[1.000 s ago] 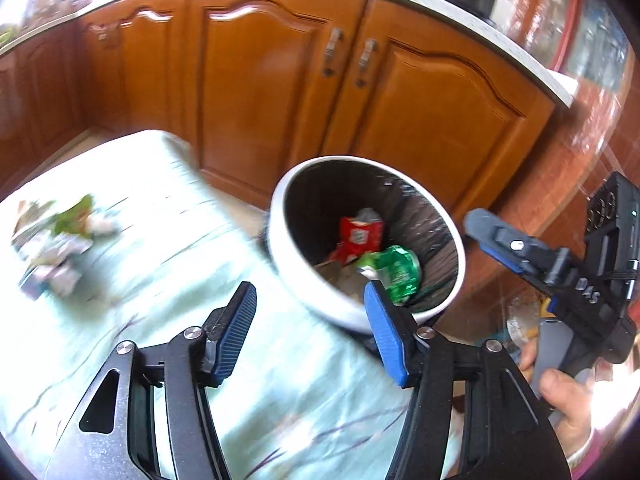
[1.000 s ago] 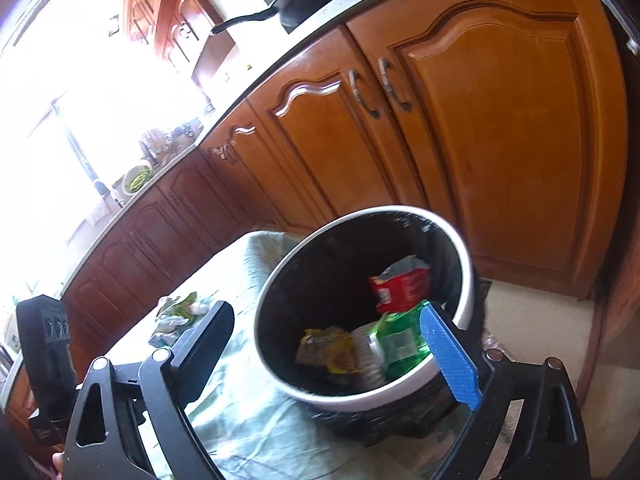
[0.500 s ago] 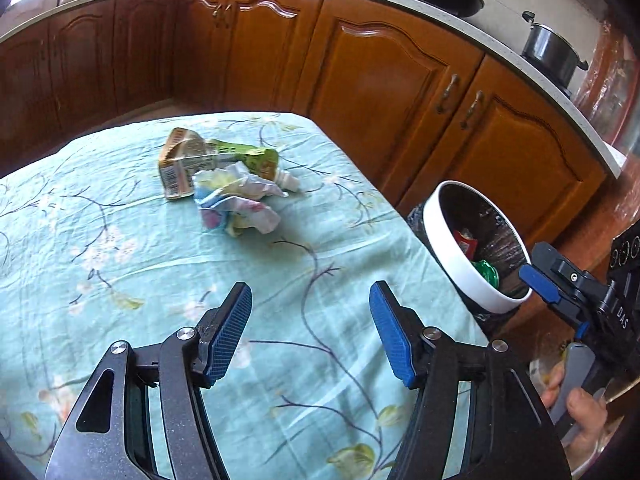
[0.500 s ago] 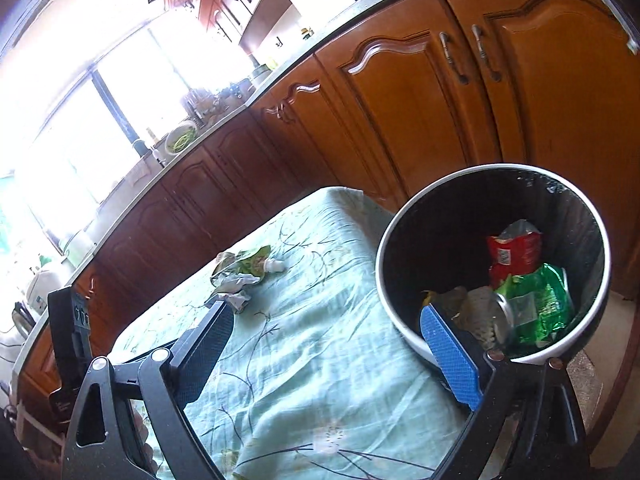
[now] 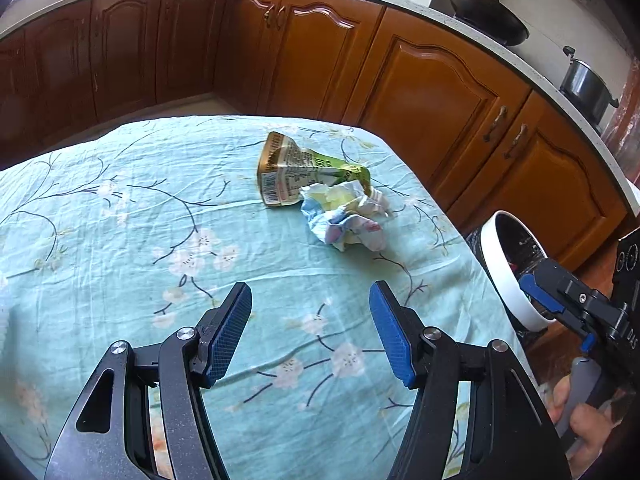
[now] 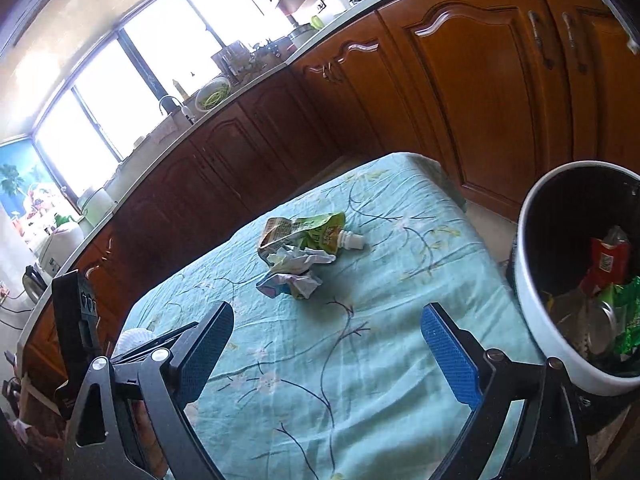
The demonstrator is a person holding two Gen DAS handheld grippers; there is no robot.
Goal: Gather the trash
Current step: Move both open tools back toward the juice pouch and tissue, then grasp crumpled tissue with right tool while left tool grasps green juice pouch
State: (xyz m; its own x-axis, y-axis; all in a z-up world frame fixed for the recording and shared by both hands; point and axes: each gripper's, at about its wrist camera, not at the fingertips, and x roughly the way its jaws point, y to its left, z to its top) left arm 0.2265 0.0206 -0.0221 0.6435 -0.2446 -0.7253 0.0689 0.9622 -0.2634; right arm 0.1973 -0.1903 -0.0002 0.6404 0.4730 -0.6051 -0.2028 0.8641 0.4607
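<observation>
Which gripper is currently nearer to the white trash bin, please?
Right. The right gripper hovers at the table edge beside the trash bin; the left gripper sits farther along the table.

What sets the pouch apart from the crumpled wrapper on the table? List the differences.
The pouch lies flattened, green and gold, with printed labels and a barcode; the crumpled wrapper is balled up, pale white, blue and pink. The pouch has a white spout; the wrapper has none. The pouch lies farther from both grippers. Both rest on the tablecloth, touching each other, outside the bin.
</observation>
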